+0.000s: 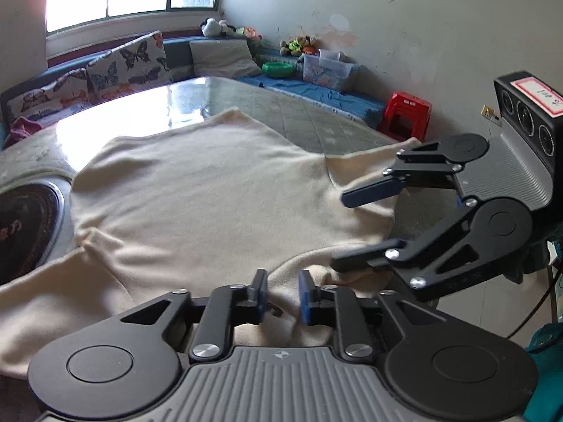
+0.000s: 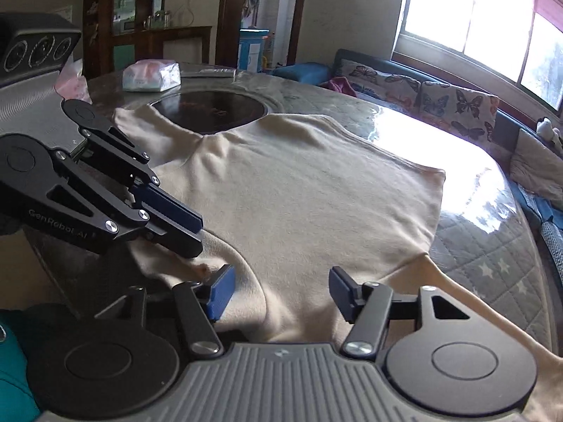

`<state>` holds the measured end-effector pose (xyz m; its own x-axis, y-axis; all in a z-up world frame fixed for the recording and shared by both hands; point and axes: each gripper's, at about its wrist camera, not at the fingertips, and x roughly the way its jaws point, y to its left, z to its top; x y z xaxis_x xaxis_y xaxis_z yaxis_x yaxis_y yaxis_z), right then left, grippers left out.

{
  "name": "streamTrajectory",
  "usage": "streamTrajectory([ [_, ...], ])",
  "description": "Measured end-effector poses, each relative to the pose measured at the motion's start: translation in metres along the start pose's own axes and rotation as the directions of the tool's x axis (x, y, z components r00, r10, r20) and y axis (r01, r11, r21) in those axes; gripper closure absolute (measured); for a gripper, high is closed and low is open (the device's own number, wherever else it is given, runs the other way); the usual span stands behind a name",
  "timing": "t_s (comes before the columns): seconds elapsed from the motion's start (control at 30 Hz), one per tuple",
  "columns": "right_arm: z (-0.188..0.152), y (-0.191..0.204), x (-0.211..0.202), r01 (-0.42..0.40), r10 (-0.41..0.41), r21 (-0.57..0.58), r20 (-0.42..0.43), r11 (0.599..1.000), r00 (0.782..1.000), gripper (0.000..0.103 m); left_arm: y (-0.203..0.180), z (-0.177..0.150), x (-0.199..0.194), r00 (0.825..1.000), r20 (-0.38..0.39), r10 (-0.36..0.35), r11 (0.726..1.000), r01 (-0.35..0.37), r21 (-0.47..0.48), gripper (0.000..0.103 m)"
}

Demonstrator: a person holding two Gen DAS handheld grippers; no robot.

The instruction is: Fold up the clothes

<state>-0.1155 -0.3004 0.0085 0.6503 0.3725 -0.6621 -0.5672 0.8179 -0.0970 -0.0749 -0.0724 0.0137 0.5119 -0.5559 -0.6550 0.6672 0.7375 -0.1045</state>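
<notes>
Left gripper (image 1: 281, 290): jaws narrowly parted, blue pads (image 1: 305, 297) standing clear of the cloth that lies between and below them; nothing is gripped. Its side plate, seen from the right wrist view, carries the lettering "GenRobot AI".

Right gripper (image 2: 279, 290): jaws wide apart, nothing between the pads; the cloth lies flat beneath them. A pink-bordered white label on its camera housing (image 1: 538, 95) bears figures too blurred to read.

Cream garment (image 1: 197, 193): spread flat on the round table (image 2: 468, 246), its near hem at the table's near edge directly under both grippers. At the near edge a small fold of hem lies below the left gripper. One sleeve trails off the near edge on the right-hand side in the right wrist view; the other sleeve runs toward the dark round inset (image 2: 214, 109) at the table's centre, which the garment's far edge partly covers.

Beyond: a wrapped white packet (image 2: 151, 75) sits at the far edge of the table. A red stool (image 1: 408, 112) stands by the wall, and butterfly-print cushions (image 1: 123, 65) line the bench under the window.
</notes>
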Motion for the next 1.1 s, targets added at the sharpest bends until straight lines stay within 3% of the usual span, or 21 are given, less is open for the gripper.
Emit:
streamTrajectory([
  [0.23, 0.006, -0.025, 0.005, 0.051, -0.057, 0.115, 0.050, 0.992, 0.997, 0.028, 0.021, 0.010, 0.009, 0.999, 0.003, 0.054, 0.997, -0.053, -0.052, 0.070],
  [0.43, -0.010, -0.050, 0.016, 0.124, -0.127, 0.200, 0.000, 0.972, 0.992, 0.027, 0.025, -0.002, 0.011, 0.998, -0.012, 0.065, 0.996, -0.065, -0.061, 0.058],
  [0.5, -0.020, -0.060, 0.013, 0.133, -0.137, 0.256, -0.003, 0.958, 0.991, 0.019, 0.026, -0.002, 0.010, 0.998, -0.013, 0.061, 0.996, -0.062, -0.068, 0.057],
  [0.6, -0.031, -0.073, 0.006, 0.147, -0.156, 0.322, 0.002, 0.935, 0.988, 0.016, 0.032, 0.005, 0.012, 0.997, -0.015, 0.081, 0.994, -0.082, -0.078, 0.056],
  [0.73, -0.037, -0.074, 0.005, 0.156, -0.169, 0.329, 0.011, 0.931, 0.986, 0.010, 0.043, 0.018, 0.017, 0.992, -0.016, 0.123, 0.988, -0.124, -0.094, 0.056],
  [0.83, -0.035, -0.071, 0.008, 0.150, -0.161, 0.320, 0.010, 0.936, 0.987, 0.001, 0.064, 0.039, 0.022, 0.978, -0.003, 0.207, 0.970, -0.205, -0.133, 0.056],
  [1.0, -0.036, -0.071, 0.009, 0.145, -0.160, 0.329, 0.019, 0.933, 0.987, 0.000, 0.114, 0.076, 0.043, 0.924, 0.002, 0.381, 0.904, -0.372, -0.210, 0.049],
  [1.1, -0.037, -0.071, 0.009, 0.141, -0.158, 0.326, 0.027, 0.935, 0.987, 0.000, 0.139, 0.091, 0.064, 0.906, -0.028, 0.422, 0.881, -0.418, -0.222, 0.047],
])
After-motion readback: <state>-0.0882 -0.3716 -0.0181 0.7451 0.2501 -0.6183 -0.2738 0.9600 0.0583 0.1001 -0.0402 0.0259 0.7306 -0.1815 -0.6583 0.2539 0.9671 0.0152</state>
